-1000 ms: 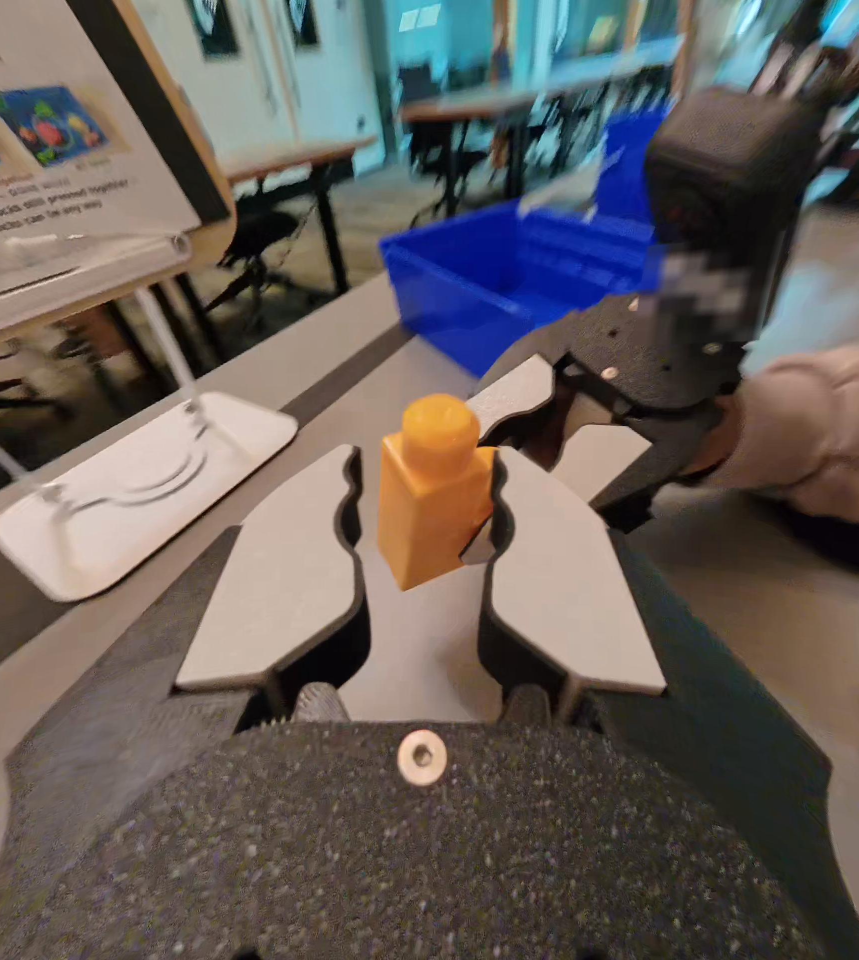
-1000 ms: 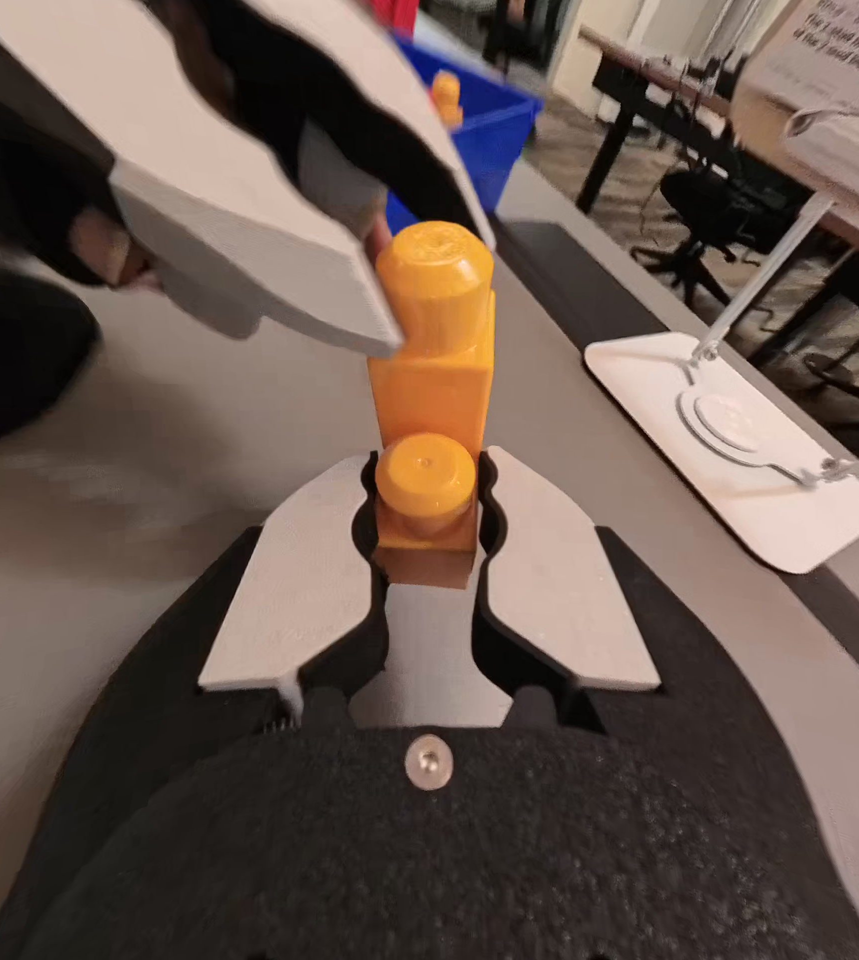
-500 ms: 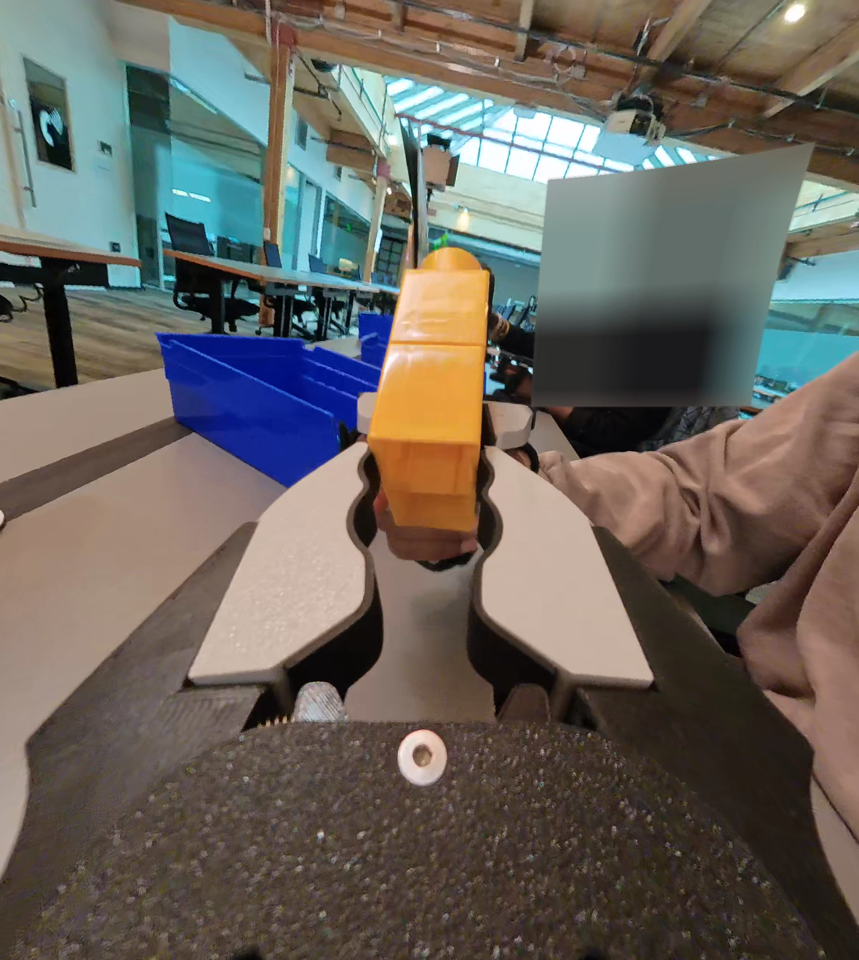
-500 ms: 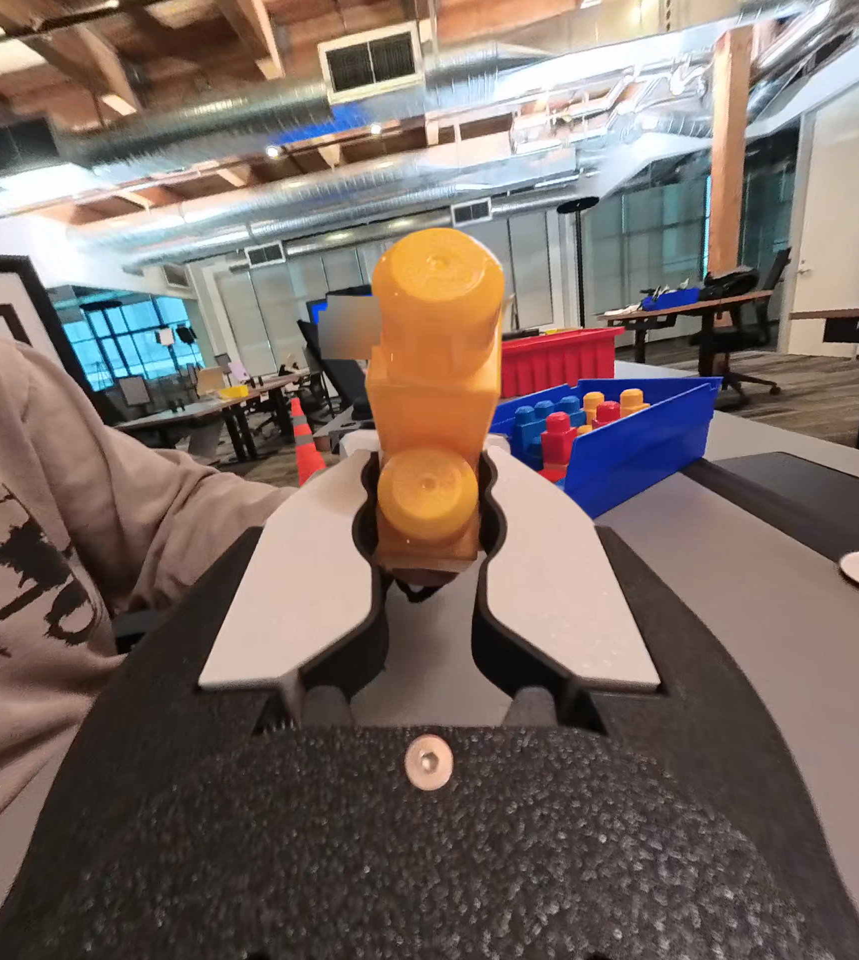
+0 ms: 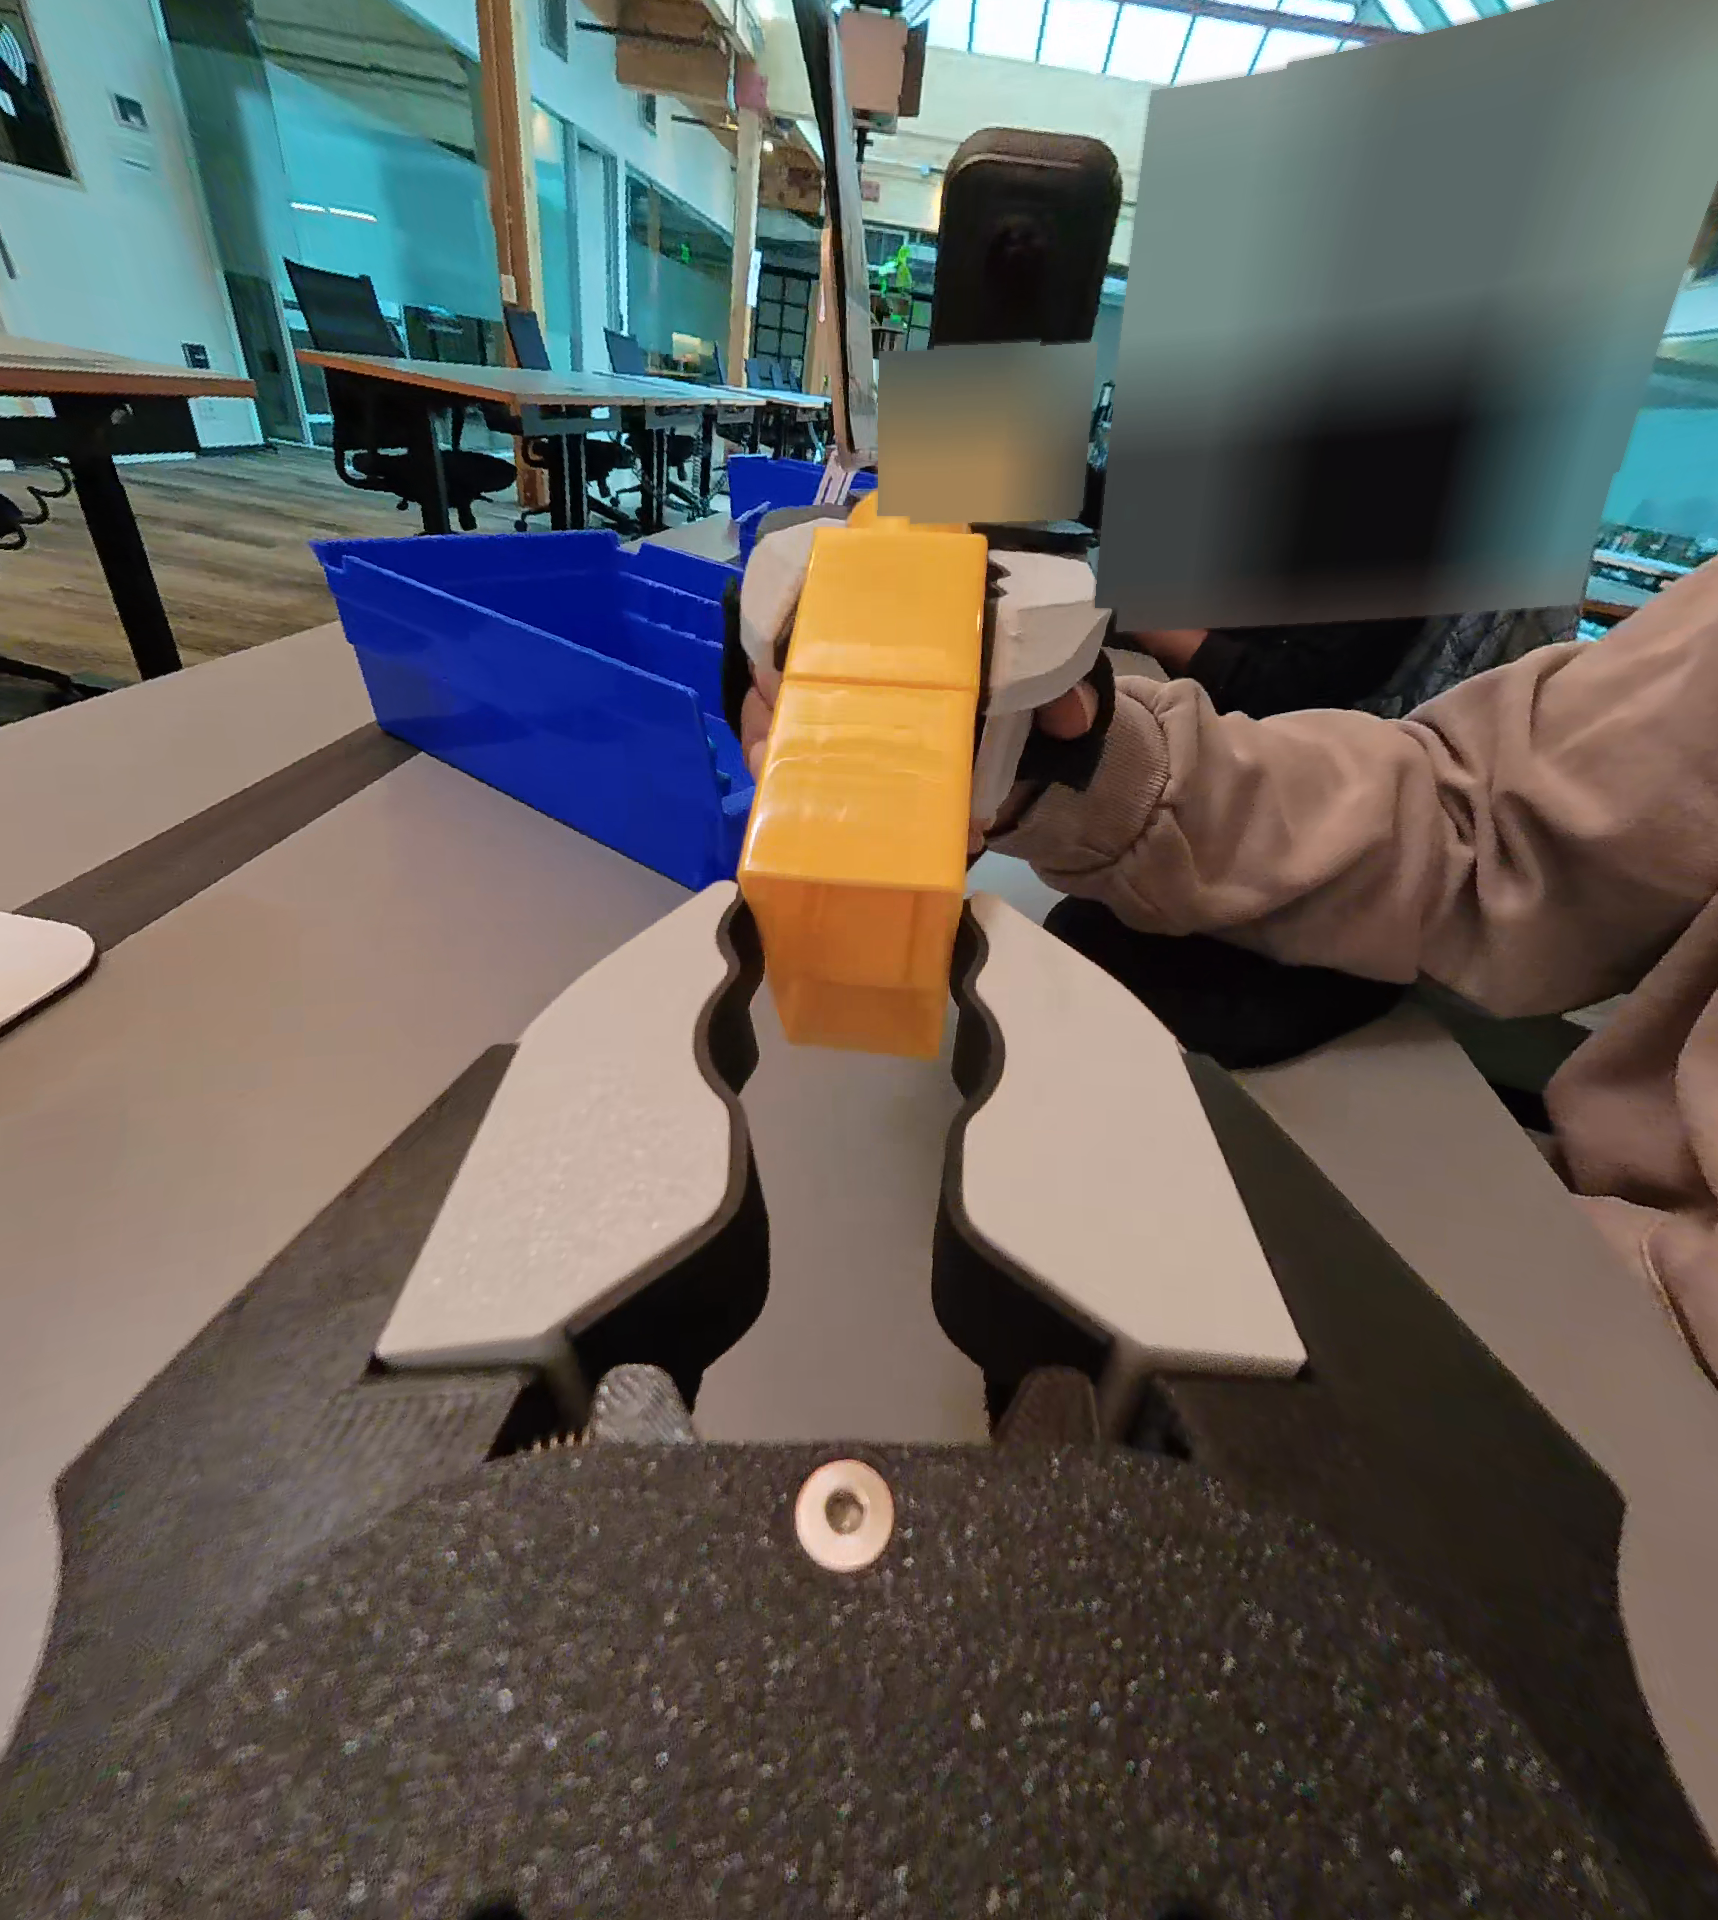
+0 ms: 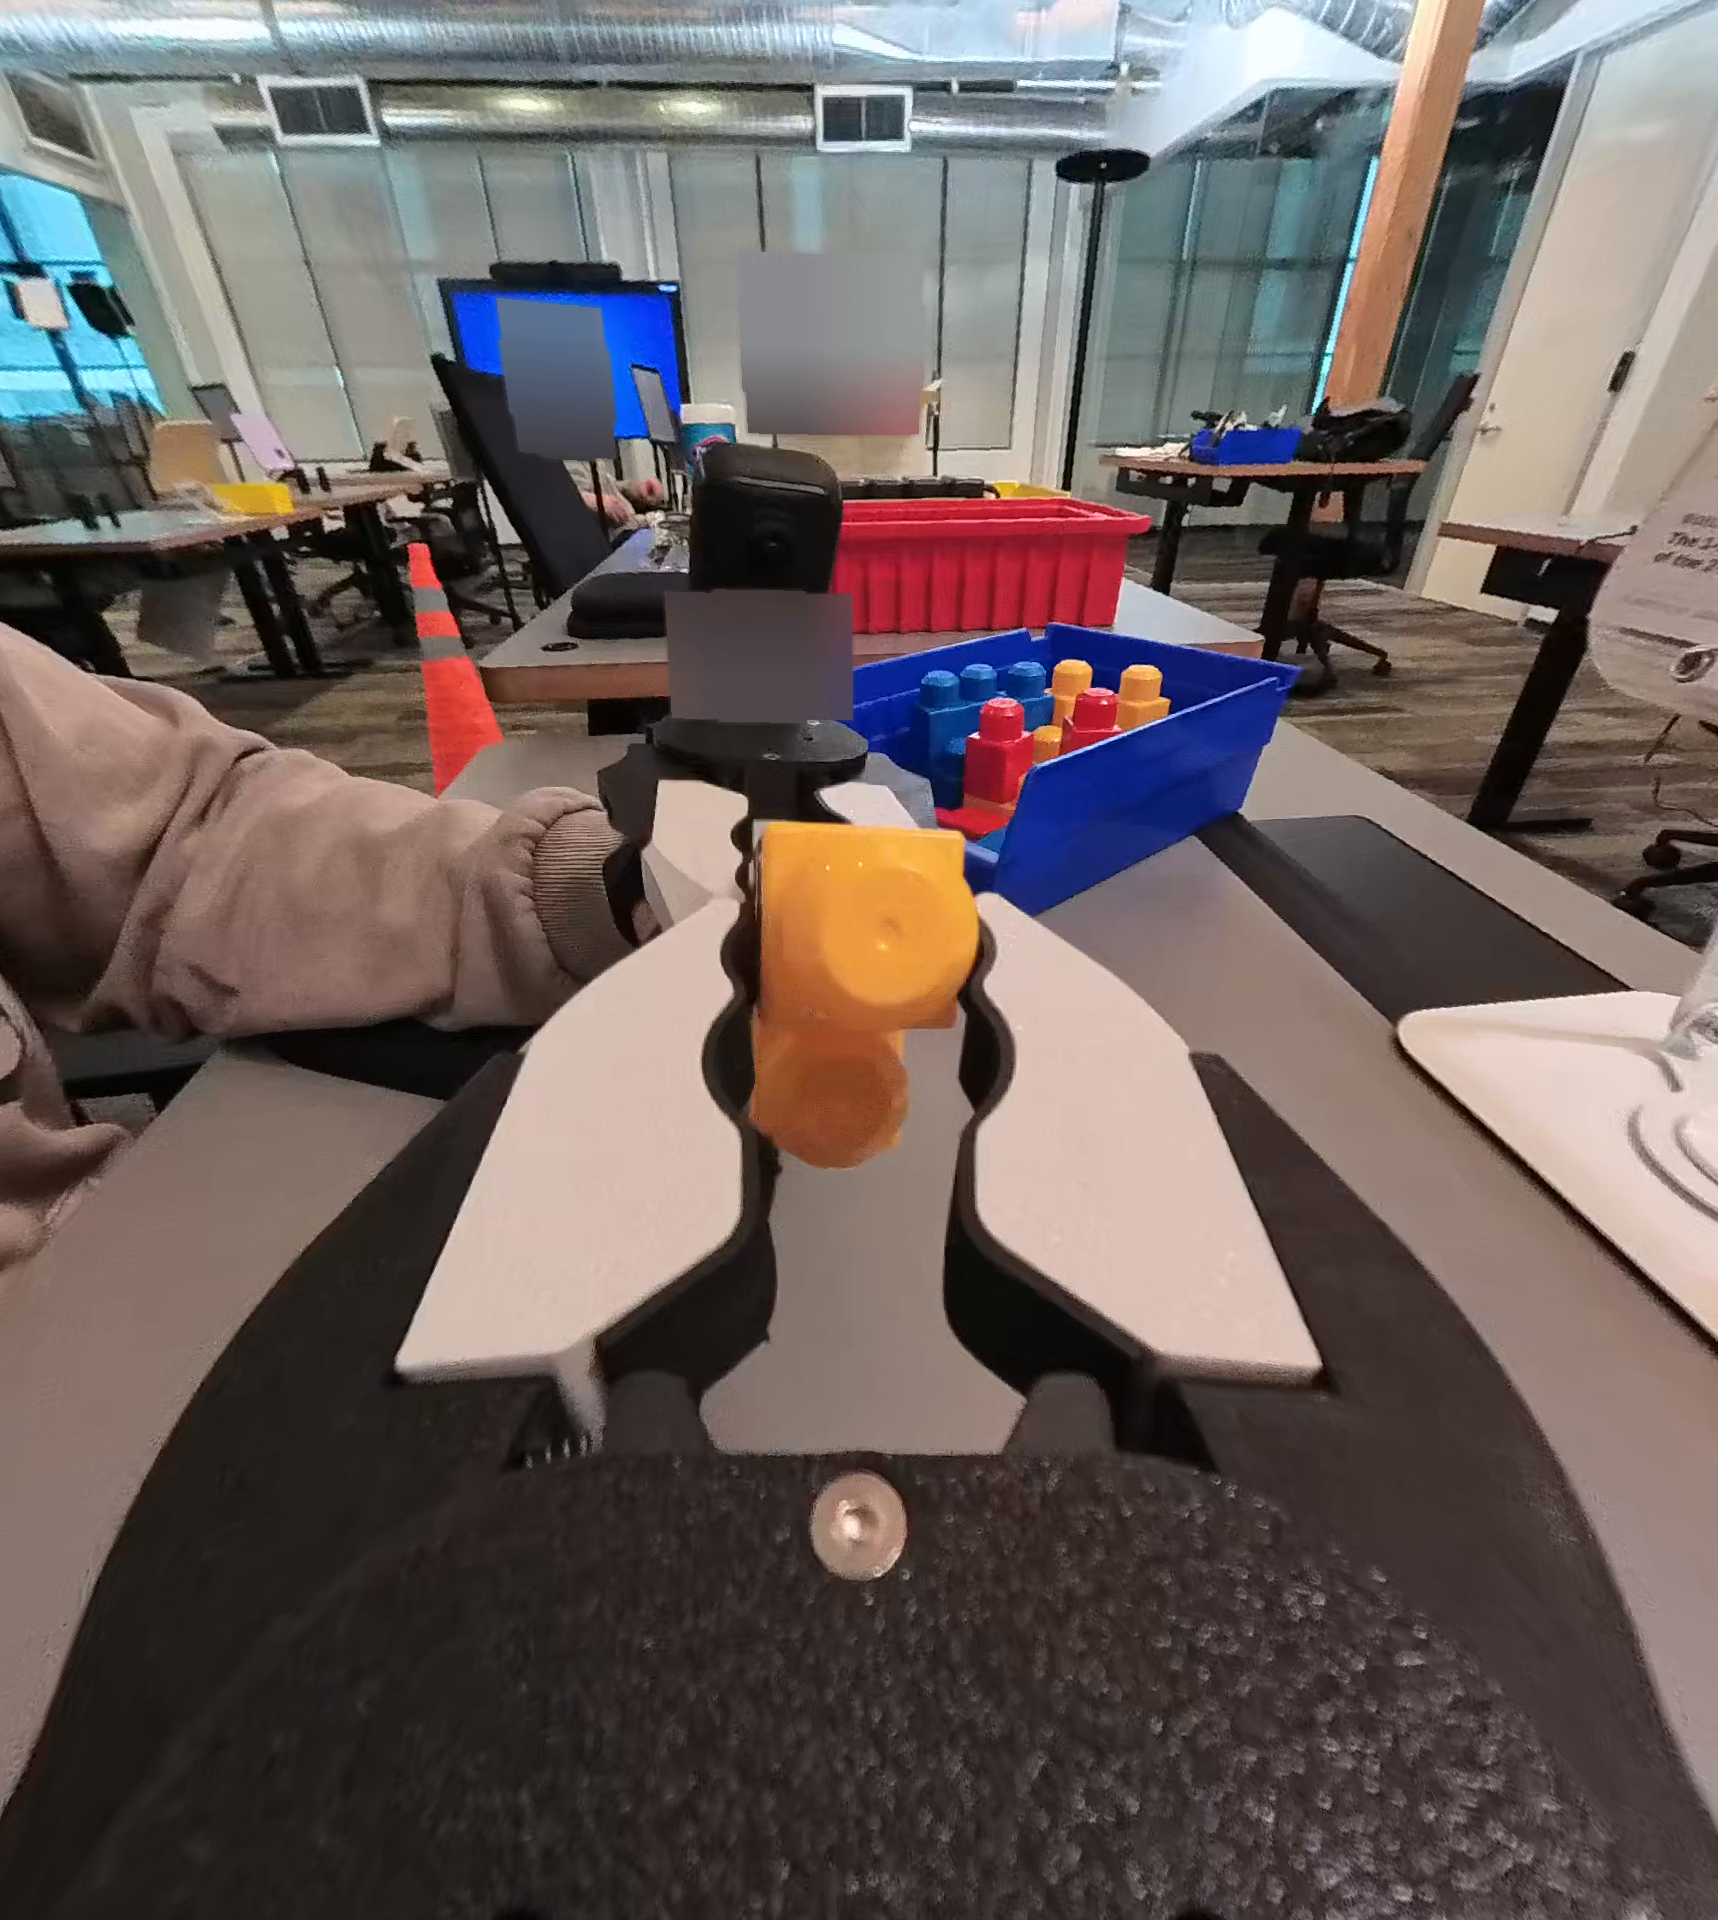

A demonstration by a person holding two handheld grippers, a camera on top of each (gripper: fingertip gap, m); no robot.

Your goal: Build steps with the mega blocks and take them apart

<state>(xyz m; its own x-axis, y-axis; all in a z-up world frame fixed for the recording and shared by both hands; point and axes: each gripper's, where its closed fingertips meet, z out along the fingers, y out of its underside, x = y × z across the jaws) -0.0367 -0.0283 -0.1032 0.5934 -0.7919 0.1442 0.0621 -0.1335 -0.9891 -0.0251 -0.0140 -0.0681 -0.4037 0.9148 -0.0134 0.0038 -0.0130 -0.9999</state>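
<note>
1. Two orange mega blocks are joined end to end and held in the air above the grey desk point(image 5: 211, 997), between the two grippers. In the left wrist view the near block point(image 5: 860, 862) shows its hollow underside toward the camera, with the far block point(image 5: 886, 613) beyond it.
2. The long axis of the joined pair runs roughly along the line between the two grippers, so each gripper sits at one end, facing the other.
3. The left gripper point(image 5: 850, 977) has its fingers closed on the sides of the near block, at the tips only.
4. The right gripper point(image 6: 860, 997) has its fingers closed on the stepped orange block point(image 6: 860, 945), whose studs point back toward that camera. In the left wrist view the same gripper clamps the far block.
5. Judged from this, the coming move is a straight pull or a slight bend along that shared axis; neither hand is nearer, since both already grip.
6. A blue bin point(image 6: 1146, 790) of red, blue and orange blocks sits behind on the desk, and a white stand base point(image 6: 1561, 1143) lies to the right.
</note>
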